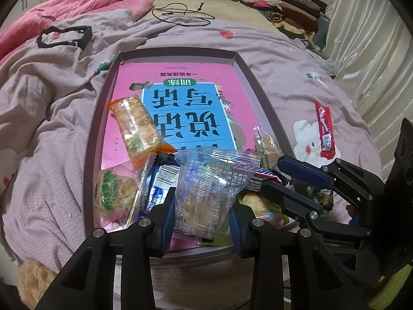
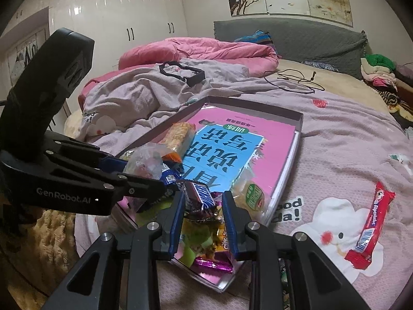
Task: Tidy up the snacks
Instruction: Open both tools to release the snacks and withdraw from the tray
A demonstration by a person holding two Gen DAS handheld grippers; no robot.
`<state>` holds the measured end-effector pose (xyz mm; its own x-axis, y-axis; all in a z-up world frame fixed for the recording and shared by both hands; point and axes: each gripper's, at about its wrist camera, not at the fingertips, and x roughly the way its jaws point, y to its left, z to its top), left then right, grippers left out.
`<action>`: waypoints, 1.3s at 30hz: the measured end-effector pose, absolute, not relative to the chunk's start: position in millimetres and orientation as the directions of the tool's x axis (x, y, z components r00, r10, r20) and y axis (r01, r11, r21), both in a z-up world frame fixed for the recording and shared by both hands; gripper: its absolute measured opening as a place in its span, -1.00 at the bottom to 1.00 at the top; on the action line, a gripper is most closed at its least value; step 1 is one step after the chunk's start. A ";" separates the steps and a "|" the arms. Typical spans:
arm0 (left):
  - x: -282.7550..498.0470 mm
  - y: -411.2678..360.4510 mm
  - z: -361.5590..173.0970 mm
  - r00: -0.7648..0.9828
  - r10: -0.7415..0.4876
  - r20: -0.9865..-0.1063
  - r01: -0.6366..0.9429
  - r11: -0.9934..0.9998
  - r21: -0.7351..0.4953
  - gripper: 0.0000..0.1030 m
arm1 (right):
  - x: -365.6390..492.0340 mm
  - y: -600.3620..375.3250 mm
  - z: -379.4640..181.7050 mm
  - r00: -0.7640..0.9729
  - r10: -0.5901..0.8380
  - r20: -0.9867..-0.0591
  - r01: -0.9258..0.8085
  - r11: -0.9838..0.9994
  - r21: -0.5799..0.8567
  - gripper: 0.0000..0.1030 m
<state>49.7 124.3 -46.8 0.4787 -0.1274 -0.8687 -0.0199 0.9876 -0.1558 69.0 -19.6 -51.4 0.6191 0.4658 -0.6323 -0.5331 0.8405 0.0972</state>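
A shallow mauve-rimmed tray [image 1: 260, 82] lies on the bed with a pink and blue book [image 1: 180, 108] inside it and a heap of snacks at its near end. My left gripper [image 1: 202, 202] is shut on a clear plastic snack bag [image 1: 206, 178], held just above the heap. My right gripper [image 2: 204, 196] is shut on a dark chocolate bar [image 2: 200, 193] over the same heap, close beside the left one. An orange cracker pack [image 1: 136, 126] and a round green-labelled pastry [image 1: 113, 193] rest in the tray. A red candy roll [image 2: 371, 222] lies outside it on the bedspread.
The mauve bedspread [image 2: 335, 142] is rumpled to the tray's left. A black plastic frame [image 1: 64, 36] and a black cord [image 1: 180, 13] lie farther back. A pink quilt [image 2: 206, 49], a pile of folded clothes [image 1: 278, 0] and white wardrobes [image 2: 116, 20] stand behind.
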 end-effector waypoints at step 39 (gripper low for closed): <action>46.9 115.0 -24.9 0.515 -0.123 -0.848 0.002 0.990 -0.142 0.29 | 63.1 -45.4 -32.9 0.683 0.451 -0.575 -0.483 0.869 0.108 -0.05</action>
